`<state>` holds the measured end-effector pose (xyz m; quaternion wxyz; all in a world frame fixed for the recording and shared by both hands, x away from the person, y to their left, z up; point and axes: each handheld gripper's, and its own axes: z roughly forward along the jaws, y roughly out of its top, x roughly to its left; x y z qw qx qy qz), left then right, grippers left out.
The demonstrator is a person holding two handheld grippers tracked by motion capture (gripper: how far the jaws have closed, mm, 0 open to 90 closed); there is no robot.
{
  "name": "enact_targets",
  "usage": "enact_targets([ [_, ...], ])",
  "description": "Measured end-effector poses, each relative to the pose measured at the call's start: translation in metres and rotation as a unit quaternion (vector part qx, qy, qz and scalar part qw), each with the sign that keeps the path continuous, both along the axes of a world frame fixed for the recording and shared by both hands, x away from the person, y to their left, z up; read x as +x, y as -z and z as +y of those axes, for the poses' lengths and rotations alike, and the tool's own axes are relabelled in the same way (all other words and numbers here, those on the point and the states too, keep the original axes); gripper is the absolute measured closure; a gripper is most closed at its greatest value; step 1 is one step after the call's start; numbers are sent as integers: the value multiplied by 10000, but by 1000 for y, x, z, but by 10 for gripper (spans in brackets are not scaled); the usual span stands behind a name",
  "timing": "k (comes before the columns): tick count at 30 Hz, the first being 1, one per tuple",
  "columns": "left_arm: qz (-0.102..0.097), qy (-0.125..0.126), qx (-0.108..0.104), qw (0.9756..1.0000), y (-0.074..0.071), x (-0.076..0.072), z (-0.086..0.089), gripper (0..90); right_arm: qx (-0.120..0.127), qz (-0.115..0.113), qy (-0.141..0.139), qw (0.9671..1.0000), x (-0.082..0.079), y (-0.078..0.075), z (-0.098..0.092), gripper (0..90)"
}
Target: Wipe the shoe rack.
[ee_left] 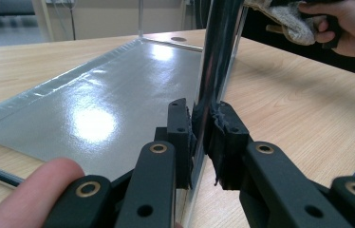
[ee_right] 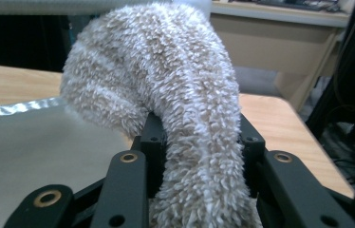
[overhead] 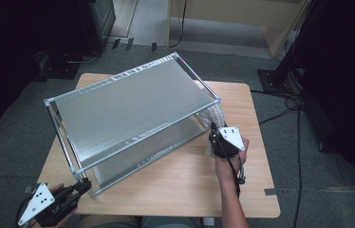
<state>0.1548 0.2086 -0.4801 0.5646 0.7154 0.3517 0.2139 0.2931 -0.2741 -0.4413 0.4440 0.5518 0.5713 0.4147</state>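
- A two-tier metal rack point(overhead: 133, 111) is seen standing askew on the wooden counter point(overhead: 185, 185), its long side running from about 7 o'clock to 1 o'clock in the high view.
- One upright post point(ee_left: 216, 57) at the rack's near corner, at 7 o'clock of the counter, is clamped by the left gripper point(ee_left: 203, 137); its jaws are pressed on the post from both sides.
- A fluffy grey cloth point(ee_right: 180, 109) is clenched in the right gripper point(ee_right: 198, 142), bunched thickly between the two jaws and bulging up above them.
- In the high view the right gripper point(overhead: 212, 130) and the cloth point(overhead: 213, 116) are found at 3 o'clock of the rack, just beside the end of its lower shelf point(overhead: 175, 137) and beneath the corner of the upper shelf point(overhead: 128, 107).
- Counted: one rack with two shelves, one cloth, two grippers, one counter.
- The upper shelf overhangs the cloth, and the corner post at 3 o'clock stands close to the right gripper.
- The rack's far end at 12 o'clock reaches over the counter's back edge; its near corner lies close to the front edge.
- Bare counter is left open from 4 to 6 o'clock, between the rack and the front and right edges.
- Grey carpet point(overhead: 308, 156) with cables point(overhead: 299, 142) is seen around the counter at 3 o'clock.
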Motion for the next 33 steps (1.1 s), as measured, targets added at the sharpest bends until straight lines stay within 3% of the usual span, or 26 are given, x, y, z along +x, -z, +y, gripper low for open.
enact_targets([
  [3, 5, 9, 5, 10000, 0, 0, 0, 798, -6, 176, -18, 9998, 4, 6, -2, 652],
  [6, 4, 1, 12, 10000, 0, 0, 0, 798, 107, 699, -49, 9975, 14, 27, -6, 647],
  [10, 6, 2, 1, 10000, 0, 1, -1, 797, 300, 1308, -88, 9909, 24, 50, -10, 641],
  [14, 5, 1, 7, 10000, 0, 1, -1, 796, 340, 1789, -79, 9832, 33, 70, -11, 633],
  [20, 2, 3, 15, 10000, 0, 1, -1, 796, 370, 1765, -65, 9836, 30, 65, -11, 631],
  [23, -4, 2, 25, 10000, 0, 1, -1, 796, 415, 1534, -38, 9873, 24, 52, -9, 632],
  [28, 6, -32, 32, 10000, 0, 1, -2, 796, 385, 724, -67, 9966, 9, 17, 1, 631],
  [31, 14, -34, 31, 10000, 0, 1, -2, 796, 509, 498, -149, 9974, 4, 5, 4, 630],
  [33, 12, -34, 30, 10000, 0, 1, -2, 796, 541, 540, -162, 9969, 5, 6, 4, 627],
])
